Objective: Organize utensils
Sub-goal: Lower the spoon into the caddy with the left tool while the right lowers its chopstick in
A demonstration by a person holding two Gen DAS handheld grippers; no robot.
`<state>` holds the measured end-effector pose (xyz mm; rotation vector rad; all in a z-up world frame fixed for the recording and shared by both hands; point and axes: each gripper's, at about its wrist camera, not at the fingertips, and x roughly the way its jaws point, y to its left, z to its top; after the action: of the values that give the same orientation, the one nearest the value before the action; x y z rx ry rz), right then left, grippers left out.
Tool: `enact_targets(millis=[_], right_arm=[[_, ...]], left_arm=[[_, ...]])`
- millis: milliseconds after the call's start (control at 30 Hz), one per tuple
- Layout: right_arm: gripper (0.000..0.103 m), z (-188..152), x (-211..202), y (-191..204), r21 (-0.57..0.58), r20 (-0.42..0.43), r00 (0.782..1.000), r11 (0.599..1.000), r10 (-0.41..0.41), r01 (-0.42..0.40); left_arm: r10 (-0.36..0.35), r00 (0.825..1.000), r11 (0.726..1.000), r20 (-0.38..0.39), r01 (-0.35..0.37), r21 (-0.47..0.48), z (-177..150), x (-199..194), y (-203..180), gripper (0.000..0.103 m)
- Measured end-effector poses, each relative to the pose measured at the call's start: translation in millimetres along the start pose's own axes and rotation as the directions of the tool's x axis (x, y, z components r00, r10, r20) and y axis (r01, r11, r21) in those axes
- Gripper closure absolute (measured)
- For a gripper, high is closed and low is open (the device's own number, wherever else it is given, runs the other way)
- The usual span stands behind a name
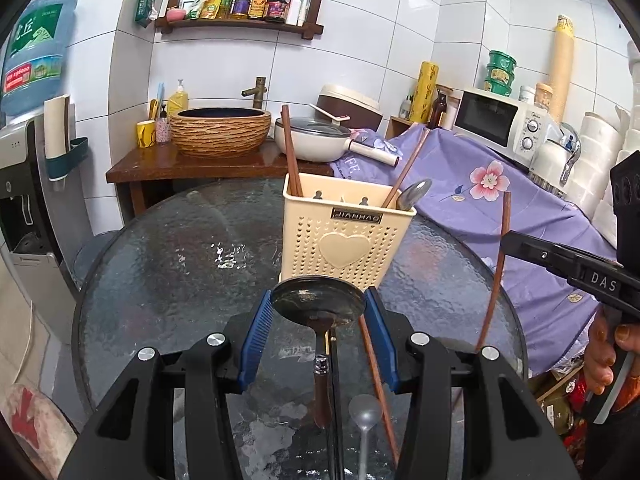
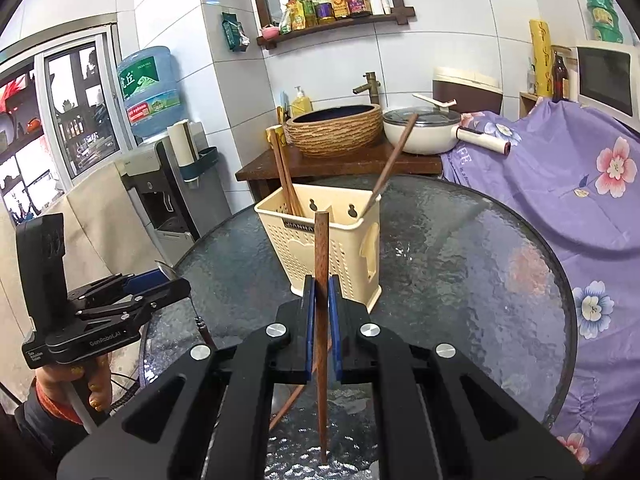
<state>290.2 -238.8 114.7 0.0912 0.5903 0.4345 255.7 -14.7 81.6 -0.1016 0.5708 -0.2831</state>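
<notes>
Between both pairs of blue pads, one utensil each above the glass table.

Nearest, the left gripper clamps a dark ladle by its bowl rim, the wooden handle hanging down toward the camera; the right gripper is closed on one chopstick, its long axis near upright, blunt end up. Below lie one loose chopstick and what looks like a pale spoon, though it is blurred. Farther back, the cream holder stands with two chopsticks left, one leaning chopstick and one metal spoon right.
</notes>
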Motion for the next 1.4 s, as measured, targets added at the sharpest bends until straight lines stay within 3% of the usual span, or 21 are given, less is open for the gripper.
enact_targets(millis=[233,433,633,833,1033,1400], right_arm=[[0.096,37.4,-11.8,13.5,-0.018,0.068,0.997,1.000,0.021,-0.020],[0.096,97.6,-21.4,24.2,0.000,0.128,0.991,0.999,0.047,-0.047],[0.096,157.6,-24.8,29.2,0.005,0.191,0.982,1.000,0.000,-0.001],[0.096,195.1,-16.0,32.6,-0.006,0.229,0.969,0.995,-0.091,0.095],[0.096,180.3,14.3,22.5,0.008,0.250,0.957,0.989,-0.145,0.148],[0.096,121.5,65.9,3.3,0.011,0.185,0.969,0.986,-0.163,0.163]], left_arm=[[-0.022,0.999,1.000,0.048,0.023,-0.017,32.5,-5.6,1.4,0.057],[-0.037,0.995,0.999,0.088,0.040,-0.033,89.3,-3.7,1.1,0.057],[-0.017,0.985,0.999,0.169,0.024,-0.041,147.0,-3.9,-0.9,0.057],[0.053,0.968,0.998,0.246,-0.043,-0.046,185.0,12.1,-5.7,0.057],[0.098,0.973,0.991,0.210,-0.077,-0.108,172.2,58.0,6.6,0.057],[0.080,0.990,0.992,0.113,-0.069,-0.102,114.2,106.7,16.4,0.057]])
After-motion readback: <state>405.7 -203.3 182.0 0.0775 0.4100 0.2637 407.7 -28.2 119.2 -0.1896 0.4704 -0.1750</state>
